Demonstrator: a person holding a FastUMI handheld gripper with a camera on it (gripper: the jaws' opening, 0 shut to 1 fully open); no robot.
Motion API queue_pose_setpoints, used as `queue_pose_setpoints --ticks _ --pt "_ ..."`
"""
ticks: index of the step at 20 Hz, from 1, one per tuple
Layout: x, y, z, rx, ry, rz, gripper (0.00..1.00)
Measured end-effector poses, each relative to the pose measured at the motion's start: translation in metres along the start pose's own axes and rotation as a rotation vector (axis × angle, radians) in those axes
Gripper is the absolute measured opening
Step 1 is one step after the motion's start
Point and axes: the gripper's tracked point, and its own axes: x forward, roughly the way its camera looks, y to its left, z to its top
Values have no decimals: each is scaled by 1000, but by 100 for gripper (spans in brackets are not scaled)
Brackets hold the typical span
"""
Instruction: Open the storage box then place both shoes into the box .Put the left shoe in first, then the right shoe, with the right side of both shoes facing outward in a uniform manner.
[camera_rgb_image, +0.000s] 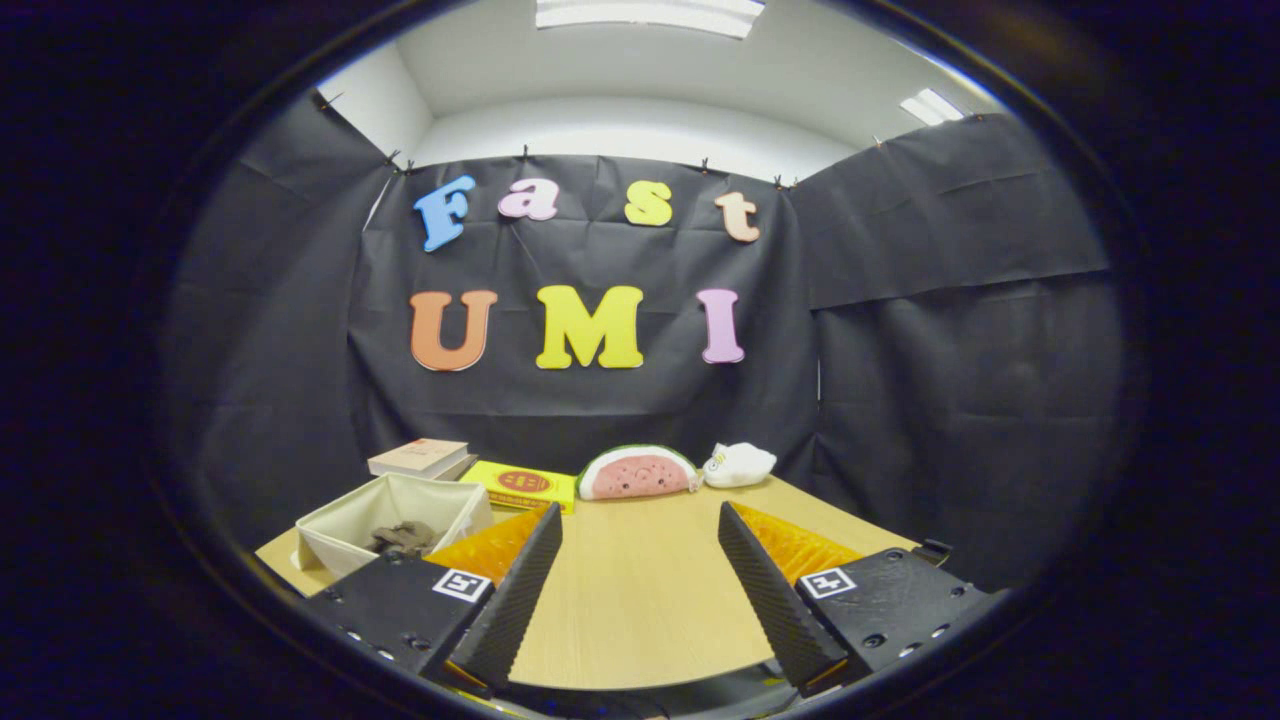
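The gripper (640, 590) hangs over the table's (640, 600) near edge, fingers wide apart on nothing. The box (395, 520) sits by the left edge, already open, something dark inside, seemingly a shoe. I'd judge the next move is finding the other shoe. Along the far edge: book (420, 457), yellow pack (525, 485), watermelon plush (637, 472), white plush (738, 464). Nothing obstructs.
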Motion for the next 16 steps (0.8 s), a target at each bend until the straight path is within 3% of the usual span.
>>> queue_pose_setpoints --ticks 12,16 --pt "-12 32 -8 -13 -3 67 97" --pt "-17 26 -6 -43 -22 54 97"
